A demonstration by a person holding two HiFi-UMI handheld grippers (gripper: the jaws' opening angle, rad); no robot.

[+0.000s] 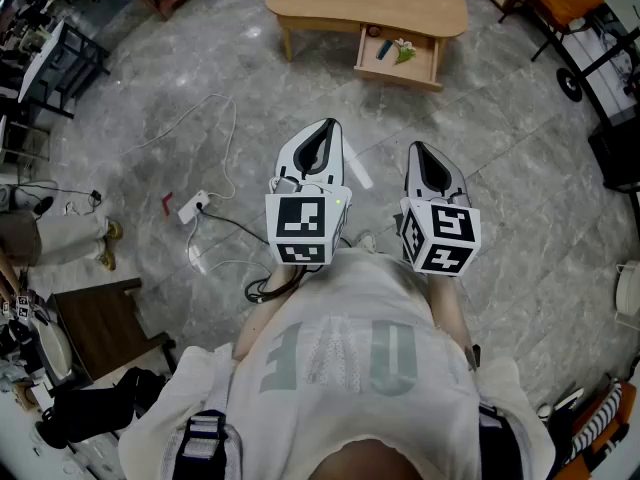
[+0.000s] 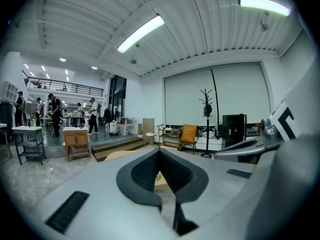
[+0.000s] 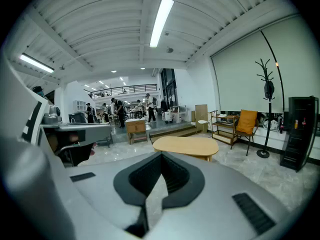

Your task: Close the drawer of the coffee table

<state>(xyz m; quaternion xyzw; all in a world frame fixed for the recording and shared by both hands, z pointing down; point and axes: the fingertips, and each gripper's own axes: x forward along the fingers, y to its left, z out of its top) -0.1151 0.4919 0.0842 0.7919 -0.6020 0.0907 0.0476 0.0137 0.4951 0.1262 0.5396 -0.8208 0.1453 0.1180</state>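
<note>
Since the drawer [image 1: 398, 76] stands pulled out from the front of the desk [image 1: 330, 3] at the far side of the floor, we judge the task not yet begun. A few small things lie inside the drawer, one blue and one green and white. We hold both grippers close to the body, well apart from the desk and pointing toward it. The left gripper [image 1: 326, 126] has its jaws pressed together with nothing between them, and its own view shows the same. The right gripper [image 1: 418, 148] looks alike, jaws together and empty. Everything is left to do: we must walk up to the desk, set a gripper against the drawer's front and push it flush.
</note>
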